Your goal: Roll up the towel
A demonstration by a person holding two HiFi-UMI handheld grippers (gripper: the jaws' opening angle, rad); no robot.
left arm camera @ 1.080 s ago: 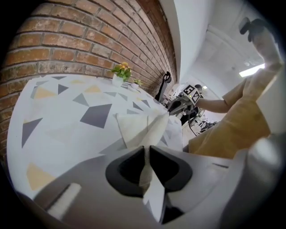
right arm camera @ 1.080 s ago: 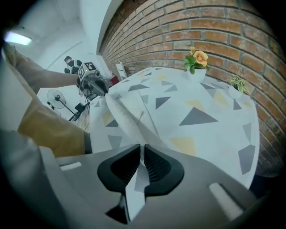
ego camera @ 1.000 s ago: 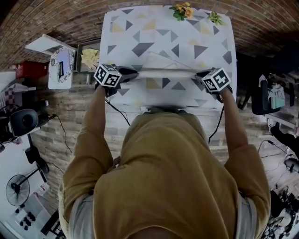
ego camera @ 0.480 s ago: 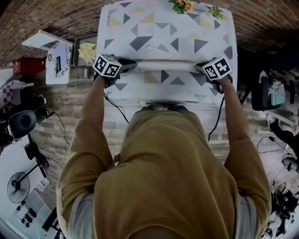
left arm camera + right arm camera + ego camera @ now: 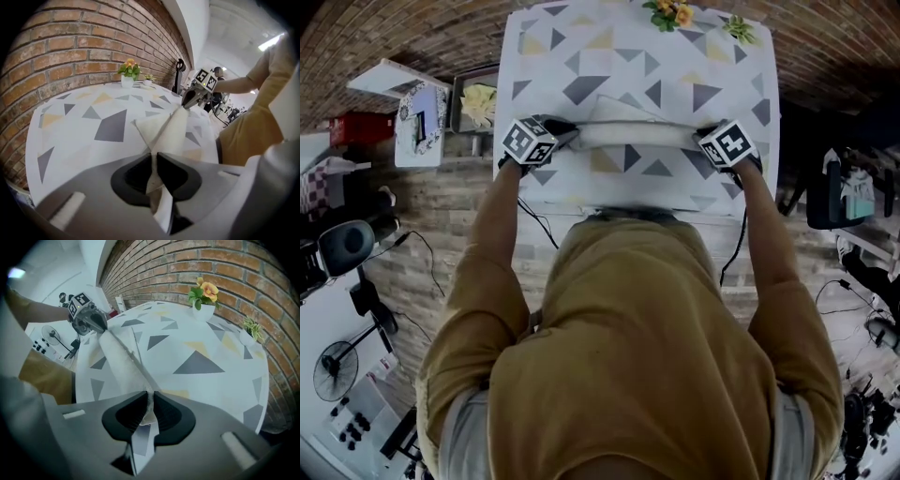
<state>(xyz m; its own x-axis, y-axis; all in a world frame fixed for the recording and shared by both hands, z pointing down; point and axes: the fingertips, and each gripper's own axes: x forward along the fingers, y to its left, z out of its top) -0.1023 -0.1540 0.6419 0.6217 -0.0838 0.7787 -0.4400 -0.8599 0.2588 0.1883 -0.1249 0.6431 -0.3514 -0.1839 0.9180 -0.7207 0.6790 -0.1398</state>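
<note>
**Both grippers clamp the ends of a part-rolled towel**

A person [image 5: 628,356] in a mustard top leans over the desk [image 5: 609,56], which is covered by a white cloth with grey and yellow triangles. The towel [image 5: 633,134] runs across the middle of the desk as a pale band between the two tools. A loose flap of it spreads toward the far side.

The left gripper [image 5: 567,134] has the towel's left end. Its fingers [image 5: 133,171] are almost together, with a thin fold of cloth pinched between them. The right gripper [image 5: 701,139] grips the right end the same way, its fingers [image 5: 126,416] pressed onto the fabric edge. Both tools point steeply down at the desk.

At the far edge, by the brick wall [image 5: 70,47], stand a pot of orange and yellow flowers [image 5: 670,13] and a small green plant [image 5: 739,28].
</note>
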